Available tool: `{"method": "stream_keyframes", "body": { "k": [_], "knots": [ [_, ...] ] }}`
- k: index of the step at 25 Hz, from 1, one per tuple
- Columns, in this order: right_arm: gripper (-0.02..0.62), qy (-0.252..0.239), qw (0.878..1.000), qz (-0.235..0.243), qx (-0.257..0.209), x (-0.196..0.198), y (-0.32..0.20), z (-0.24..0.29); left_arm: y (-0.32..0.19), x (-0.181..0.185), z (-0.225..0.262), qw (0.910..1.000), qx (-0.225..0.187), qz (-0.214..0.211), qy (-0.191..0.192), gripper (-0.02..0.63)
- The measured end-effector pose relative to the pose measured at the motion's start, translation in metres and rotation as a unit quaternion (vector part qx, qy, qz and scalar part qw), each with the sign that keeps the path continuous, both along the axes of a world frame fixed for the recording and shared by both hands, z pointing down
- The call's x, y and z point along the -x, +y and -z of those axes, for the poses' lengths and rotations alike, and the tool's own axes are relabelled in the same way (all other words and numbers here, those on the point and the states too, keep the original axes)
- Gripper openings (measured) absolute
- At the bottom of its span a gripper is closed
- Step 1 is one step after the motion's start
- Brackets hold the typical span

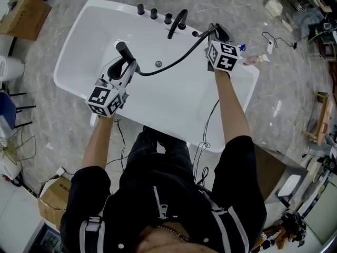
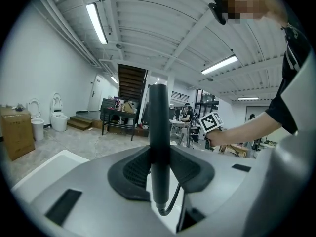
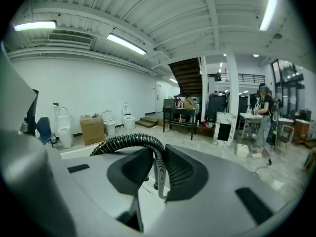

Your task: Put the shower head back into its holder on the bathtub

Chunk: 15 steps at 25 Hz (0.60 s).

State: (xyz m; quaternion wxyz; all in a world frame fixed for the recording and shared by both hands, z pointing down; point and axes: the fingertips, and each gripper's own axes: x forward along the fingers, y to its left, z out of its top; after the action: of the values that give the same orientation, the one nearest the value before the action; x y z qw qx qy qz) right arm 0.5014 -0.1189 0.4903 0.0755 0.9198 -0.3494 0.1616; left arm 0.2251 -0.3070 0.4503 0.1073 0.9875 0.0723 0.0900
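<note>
Nothing docked yet: shower head (image 2: 159, 127) held over the bathtub (image 1: 71, 51).
Left gripper (image 2: 159, 169) fingers pinch its black handle upright between them; right gripper (image 3: 157, 172) fingers pinch the ribbed hose (image 3: 129, 141) between them; seating it remains.

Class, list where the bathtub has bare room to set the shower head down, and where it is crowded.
Free: the bathtub floor between the hose and the near rim. Crowded: the far rim, with knobs and spout.
</note>
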Motion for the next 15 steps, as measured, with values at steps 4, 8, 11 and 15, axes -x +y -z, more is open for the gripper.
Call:
{"method": "stream_keyframes", "body": {
  "k": [4, 8, 11, 15],
  "knots": [
    [0.083, -0.018, 1.0, -0.005, 0.009, 0.0, 0.002, -0.026, 0.001, -0.002, -0.007, 1.0, -0.001, -0.004, -0.004, 0.133],
    [0.083, -0.035, 0.999, -0.005, 0.021, 0.003, 0.004, -0.053, 0.003, 0.0, -0.016, 0.9999, 0.001, -0.004, -0.01, 0.133],
    [0.083, -0.054, 0.998, -0.007, 0.032, 0.008, 0.007, -0.077, 0.003, 0.0, -0.021, 0.9998, -0.001, -0.009, -0.015, 0.133],
    [0.083, -0.068, 0.996, -0.004, 0.053, 0.011, 0.008, -0.105, 0.002, -0.003, -0.025, 0.9998, -0.001, -0.01, -0.016, 0.133]
  ]
}}
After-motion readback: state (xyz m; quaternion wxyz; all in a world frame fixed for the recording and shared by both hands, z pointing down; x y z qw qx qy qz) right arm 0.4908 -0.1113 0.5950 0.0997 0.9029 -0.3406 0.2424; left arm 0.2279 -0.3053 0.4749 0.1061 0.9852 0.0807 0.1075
